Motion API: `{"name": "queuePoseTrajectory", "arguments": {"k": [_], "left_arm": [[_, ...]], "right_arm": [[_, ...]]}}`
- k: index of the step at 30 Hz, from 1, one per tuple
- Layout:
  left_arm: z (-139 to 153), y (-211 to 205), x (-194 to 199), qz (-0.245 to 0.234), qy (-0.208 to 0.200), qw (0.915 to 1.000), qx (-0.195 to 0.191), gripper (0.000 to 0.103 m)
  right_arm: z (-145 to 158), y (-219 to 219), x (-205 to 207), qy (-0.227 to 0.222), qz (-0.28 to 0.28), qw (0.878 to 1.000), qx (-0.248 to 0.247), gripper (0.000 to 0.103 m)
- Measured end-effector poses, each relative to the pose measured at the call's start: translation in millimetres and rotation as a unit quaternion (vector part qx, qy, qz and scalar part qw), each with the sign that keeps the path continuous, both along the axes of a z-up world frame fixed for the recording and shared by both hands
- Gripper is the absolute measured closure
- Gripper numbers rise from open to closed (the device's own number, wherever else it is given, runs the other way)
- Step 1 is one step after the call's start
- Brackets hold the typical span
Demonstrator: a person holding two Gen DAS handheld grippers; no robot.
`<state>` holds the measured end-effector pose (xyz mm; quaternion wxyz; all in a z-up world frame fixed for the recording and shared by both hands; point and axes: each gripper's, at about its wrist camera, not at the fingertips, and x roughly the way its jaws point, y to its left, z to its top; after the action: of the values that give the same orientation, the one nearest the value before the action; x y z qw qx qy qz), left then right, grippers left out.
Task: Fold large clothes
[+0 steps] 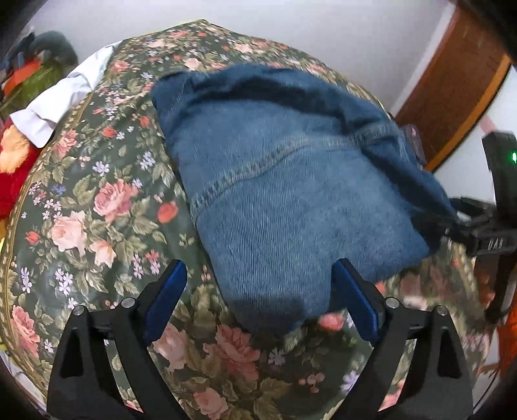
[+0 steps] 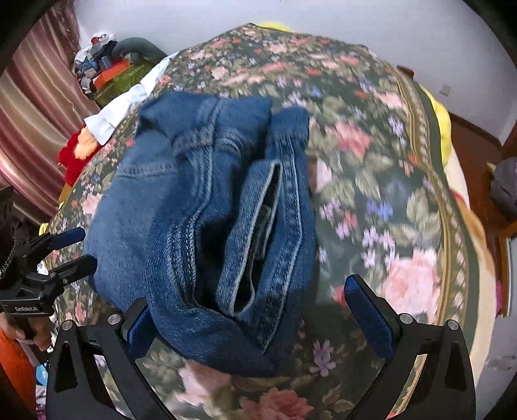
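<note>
While the folded jeans are lying near the middle of the bed, a dark green floral bedspread is covering it. Left tool is hanging spread wide, released, its blue pads straddling the near edge of the denim without pinching it. Right tool is also gaping, released, with the jeans' waistband end sitting loose between its pads. White cloth is draping off the far left edge. Plain white wall is standing behind; striped pinkish curtain is hanging at the left.
</note>
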<state>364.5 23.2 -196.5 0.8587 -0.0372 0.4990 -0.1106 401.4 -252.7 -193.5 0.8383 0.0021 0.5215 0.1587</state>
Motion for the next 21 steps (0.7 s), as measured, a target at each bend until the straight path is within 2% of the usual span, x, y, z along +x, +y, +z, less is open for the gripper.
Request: {"name": "queuePoseTrajectory", "arguments": {"k": [4, 6, 11, 14, 16, 19, 21], "left_arm": [[3.3, 2.2, -10.7, -0.012, 0.002, 0.9997, 0.021, 0.01], [12.6, 5.9, -13.8, -0.011, -0.003, 0.9988, 0.048, 0.011], [55.0, 19.4, -10.0, -0.007, -0.069, 0.9944, 0.079, 0.011], [78.3, 27.5, 11.8, 0.009, -0.103, 0.9903, 0.093, 0.011], [83.9, 31.2, 29.1, 0.018, -0.11, 0.9889, 0.098, 0.011], [80.2, 33.1, 66.8, 0.027, -0.107, 0.989, 0.098, 0.011], [67.5, 34.2, 96.0, 0.042, -0.089, 0.99, 0.101, 0.011]], "right_arm": [[11.0, -3.8, -11.1, -0.013, 0.005, 1.0, -0.022, 0.0], [22.9, -1.6, -16.7, -0.03, 0.017, 0.998, -0.045, 0.0], [65.4, 0.9, -27.5, -0.091, 0.044, 0.993, -0.054, 0.0], [87.5, 5.2, -22.2, -0.131, 0.046, 0.989, -0.044, 0.0], [96.3, 10.6, -8.9, -0.147, 0.044, 0.987, -0.04, 0.0], [95.0, 22.2, 21.3, -0.145, 0.042, 0.988, -0.042, 0.0], [88.2, 27.8, 39.4, -0.134, 0.043, 0.989, -0.041, 0.0]]}}
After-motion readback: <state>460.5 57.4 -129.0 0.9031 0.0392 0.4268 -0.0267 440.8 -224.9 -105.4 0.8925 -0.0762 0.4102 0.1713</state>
